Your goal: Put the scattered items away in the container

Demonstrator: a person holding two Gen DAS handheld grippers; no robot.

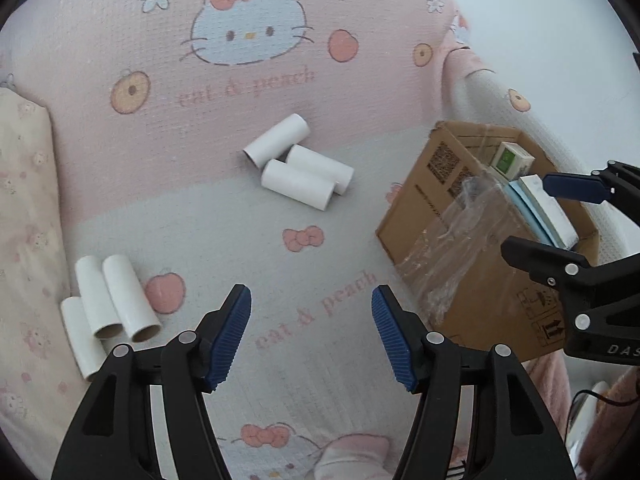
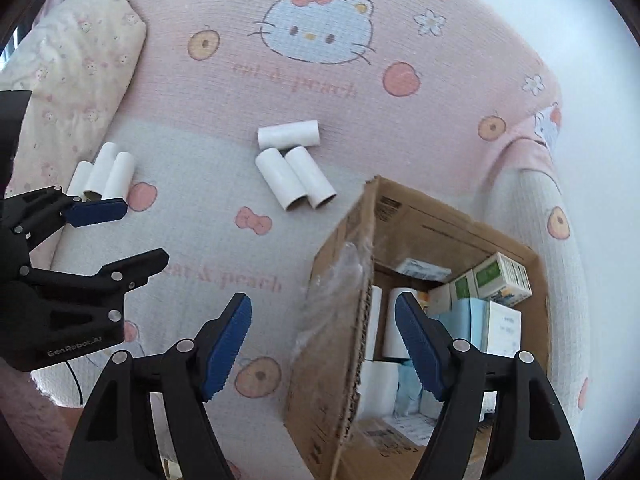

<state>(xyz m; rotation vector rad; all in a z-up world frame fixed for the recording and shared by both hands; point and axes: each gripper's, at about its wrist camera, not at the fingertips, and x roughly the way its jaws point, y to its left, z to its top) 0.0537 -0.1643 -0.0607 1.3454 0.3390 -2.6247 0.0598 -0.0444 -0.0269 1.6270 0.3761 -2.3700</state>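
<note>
Bedding printed with cats and peaches [image 1: 248, 240] is covering the whole surface, pink farther off and pale nearer the cameras. Toward its right side a cardboard box [image 2: 340, 280] is standing open, already holding small cartons and white rolls. The right gripper [image 2: 323, 340] is hanging over the box's near wall with its jaws spread wide and nothing between them. The left gripper [image 1: 311, 334] is hovering over bare bedding, likewise gaping and empty. Three white tubes [image 1: 298, 166] are lying in a touching cluster near the middle of the bedding, well apart from the box. Three more tubes [image 1: 106, 304] are lying side by side at the left, beside a floral pillow [image 1: 24, 208].
</note>
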